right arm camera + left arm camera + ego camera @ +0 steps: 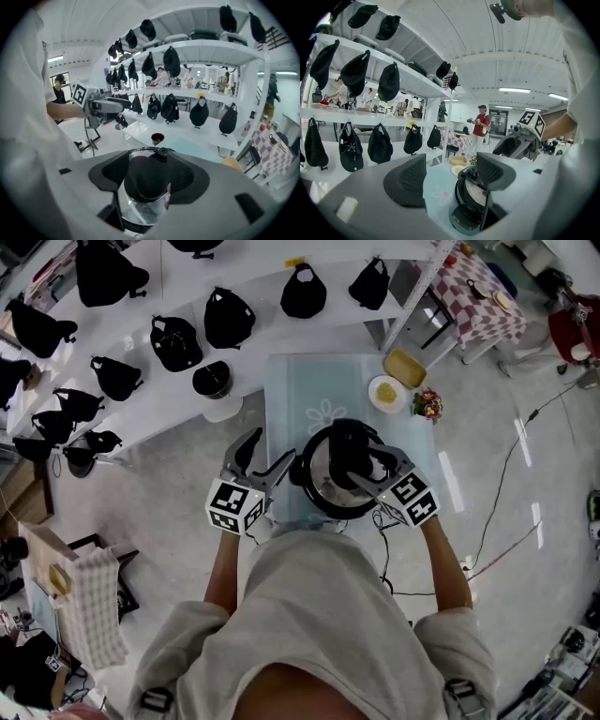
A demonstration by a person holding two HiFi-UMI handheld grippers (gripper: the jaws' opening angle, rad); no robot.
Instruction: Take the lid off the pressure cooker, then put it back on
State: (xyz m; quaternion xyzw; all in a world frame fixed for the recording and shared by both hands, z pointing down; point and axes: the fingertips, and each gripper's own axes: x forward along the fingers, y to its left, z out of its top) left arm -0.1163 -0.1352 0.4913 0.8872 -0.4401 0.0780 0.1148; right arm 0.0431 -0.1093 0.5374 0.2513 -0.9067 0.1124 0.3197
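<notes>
Two grippers, one cooker [319, 509], on table [291, 395].

1. Right gripper [149, 174], above cooker. Jaws clamped on knob [146, 183] of lid [140, 208], probably because it is the one hold that lets the lid turn and lift. Lid looks tilted at cooker's mouth.
2. Left gripper [452, 177], just left of cooker. Jaws apart, holding nothing, likely posted there to steady the cooker.

Not legible: whether lid's rim is clear of cooker; cooker's inside; cooker's near side, cut off by the grippers.

A large staged lab hall: white shelves [253, 268] of black caps [230, 317], strip lights [514, 90], other people [481, 126] about.
</notes>
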